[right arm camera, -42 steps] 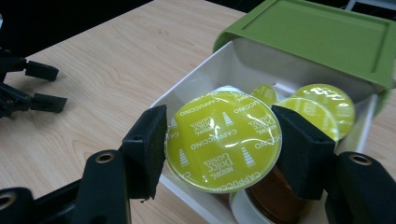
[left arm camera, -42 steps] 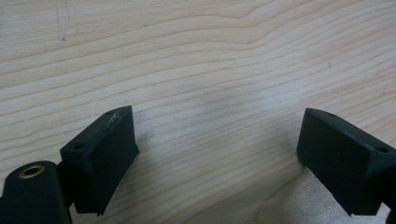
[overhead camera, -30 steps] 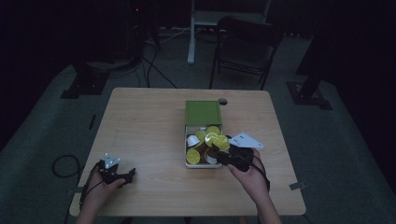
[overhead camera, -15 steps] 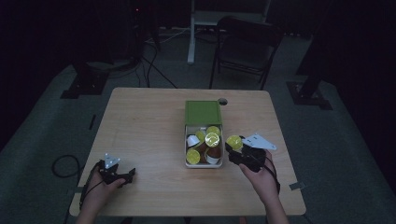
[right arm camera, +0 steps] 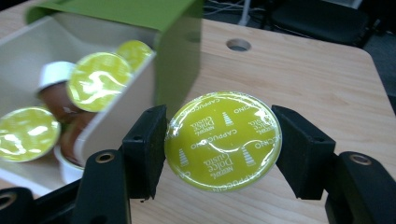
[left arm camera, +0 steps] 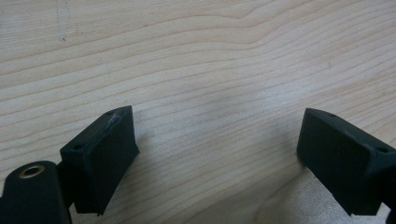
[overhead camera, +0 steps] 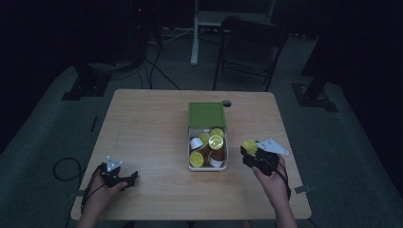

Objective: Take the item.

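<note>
The left gripper [overhead camera: 124, 176] rests low on the wooden table [overhead camera: 147, 128], well to the left of the green box [overhead camera: 207, 115], its jaws spread wide with only bare wood between them. The box sits mid-table with its lid part-way over it, and several yellow-lidded coffee capsules [overhead camera: 216, 141] lie jumbled in its white tray. Just right of the box, the right gripper [overhead camera: 248, 151] is clamped on a single yellow-lidded capsule [right arm camera: 223, 140], pinched at its rim on both sides, foil lid facing the camera.
</note>
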